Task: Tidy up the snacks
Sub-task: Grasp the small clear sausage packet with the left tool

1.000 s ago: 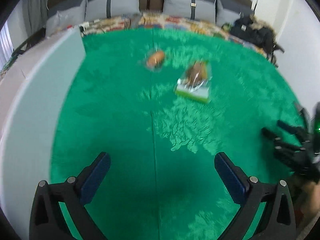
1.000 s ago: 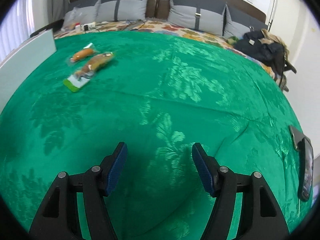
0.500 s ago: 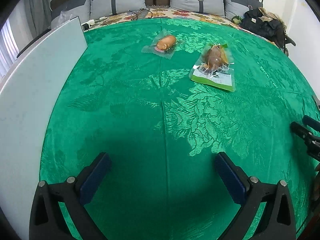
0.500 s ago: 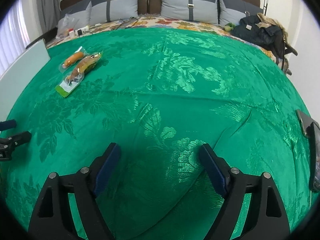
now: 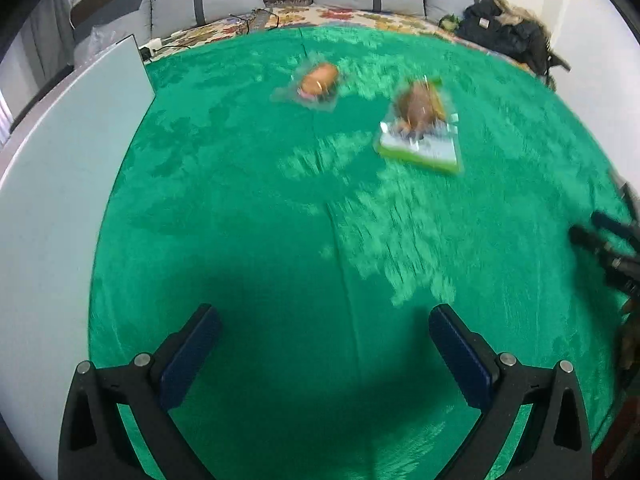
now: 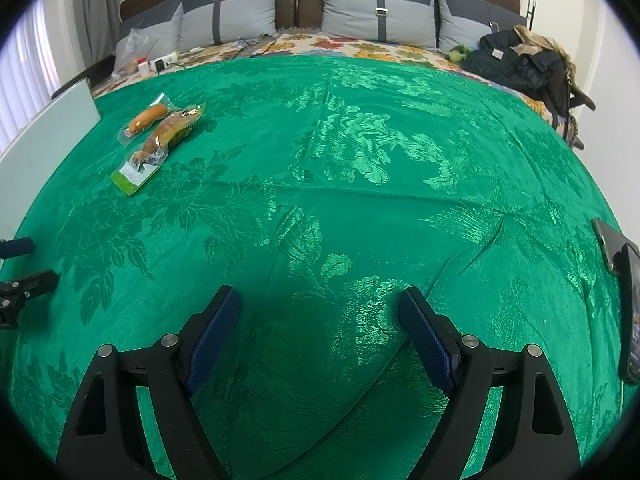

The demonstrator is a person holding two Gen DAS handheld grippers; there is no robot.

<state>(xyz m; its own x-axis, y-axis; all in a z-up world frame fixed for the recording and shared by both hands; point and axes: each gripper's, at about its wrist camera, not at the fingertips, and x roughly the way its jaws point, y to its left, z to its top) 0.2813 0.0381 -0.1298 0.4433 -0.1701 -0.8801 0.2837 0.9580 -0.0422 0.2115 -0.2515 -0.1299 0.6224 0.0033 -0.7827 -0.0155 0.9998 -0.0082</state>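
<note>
Hovering above the green floral cloth (image 6: 352, 184), the left tool (image 5: 325, 332) has its blue-padded fingers (image 5: 192, 352) spread wide with nothing between them, and the cloth below them lies in shadow. The right tool (image 6: 318, 312) is likewise spread and holds nothing — it hangs over a raised fold in the fabric.

Two snack packs lie on the cloth, far ahead of both tools. The small clear sausage pack (image 6: 145, 118) sits at the far left in the right wrist view, and the longer snack pack with a green and white label end (image 6: 158, 148) lies just beside it, nearer the camera; whether their edges touch cannot be told. In the left wrist view the same two show blurred: the sausage pack (image 5: 318, 82) ahead and slightly left, the longer pack (image 5: 420, 124) to its right.

A pale flat panel (image 5: 52, 184) borders the cloth on the left. A dark phone (image 6: 622, 300) lies at the cloth's right edge. Beyond the cloth, grey pillows (image 6: 352, 8) lean on a brown headboard — a dark jacket (image 6: 516, 60) is heaped at the far right.
</note>
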